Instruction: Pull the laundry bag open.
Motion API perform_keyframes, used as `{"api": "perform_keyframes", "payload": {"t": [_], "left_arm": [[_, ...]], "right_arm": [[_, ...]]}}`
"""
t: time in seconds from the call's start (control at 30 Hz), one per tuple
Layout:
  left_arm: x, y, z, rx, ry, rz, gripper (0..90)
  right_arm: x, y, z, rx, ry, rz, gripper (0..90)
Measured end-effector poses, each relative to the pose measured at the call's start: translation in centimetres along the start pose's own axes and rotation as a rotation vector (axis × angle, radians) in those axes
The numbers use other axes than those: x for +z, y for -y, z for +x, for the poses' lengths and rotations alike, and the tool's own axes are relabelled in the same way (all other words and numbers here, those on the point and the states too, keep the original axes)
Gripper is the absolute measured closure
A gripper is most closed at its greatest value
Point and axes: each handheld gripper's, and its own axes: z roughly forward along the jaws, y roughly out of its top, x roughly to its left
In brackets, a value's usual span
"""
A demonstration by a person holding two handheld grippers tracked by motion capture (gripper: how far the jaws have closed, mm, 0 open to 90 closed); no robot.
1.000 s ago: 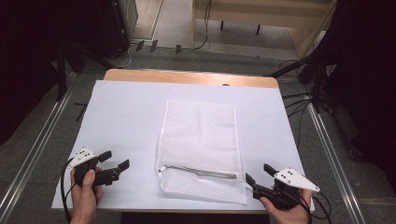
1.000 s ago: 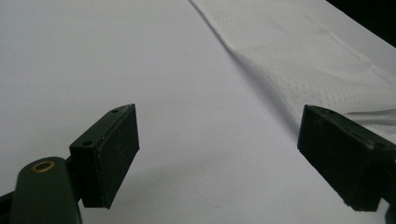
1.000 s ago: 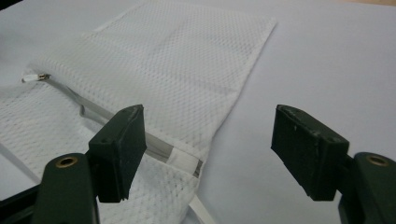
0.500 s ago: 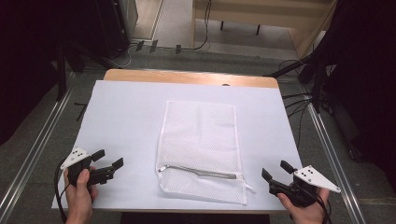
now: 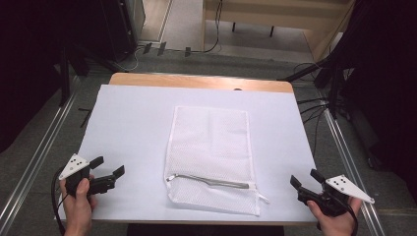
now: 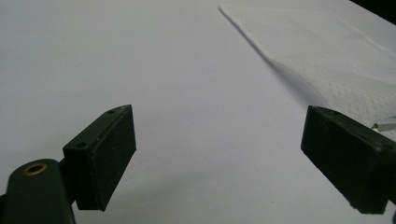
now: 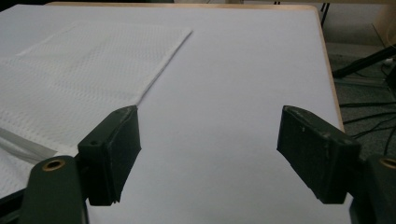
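Nearest to us, at the front edge of the table (image 5: 133, 113), we hold the left hand-held gripper (image 5: 109, 173) and the right hand-held gripper (image 5: 303, 180), one at each front corner. Both are released, jaws spread wide with nothing between them, and both sit well apart from the work. In the left gripper view the jaws frame bare white tabletop, with the mesh bag (image 6: 336, 60) off to the right; in the right gripper view the same bag (image 7: 88, 70) lies to the left of the jaws.

Between the two grippers, a little farther in, the white mesh bag (image 5: 211, 157) lies flat in the middle of the table, its long side running away from us. Its zipper (image 5: 211, 181) crosses the near end as a silvery line, and a small pull tab (image 5: 263, 198) sticks out at the near right corner.

We judge the bag light, thin and limp: it will sag and fold wherever we lift it, and a single layer of mesh may slip from the jaws. The firmer hold looks to be the hemmed edge or the zipper band, with one gripper pinning a near corner while the other takes the pull tab.

Beyond the bag the table is bare white up to its wooden far edge (image 5: 196, 81), and then comes the floor with cables (image 5: 216, 46).
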Motion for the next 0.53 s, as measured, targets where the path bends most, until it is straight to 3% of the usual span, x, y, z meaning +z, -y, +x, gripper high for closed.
{"api": "perform_keyframes", "payload": {"t": [0.13, 0.53], "left_arm": [[-0.5, -0.1, 0.1, 0.014, 0.005, -0.043, 10.0], [-0.4, -0.1, 0.0, 0.024, -0.006, -0.031, 9.9]], "right_arm": [[0.1, 0.4, -1.0, 0.03, 0.021, 0.003, 22.5], [0.4, 0.8, -1.2, 0.037, 0.026, 0.019, 22.5]]}}
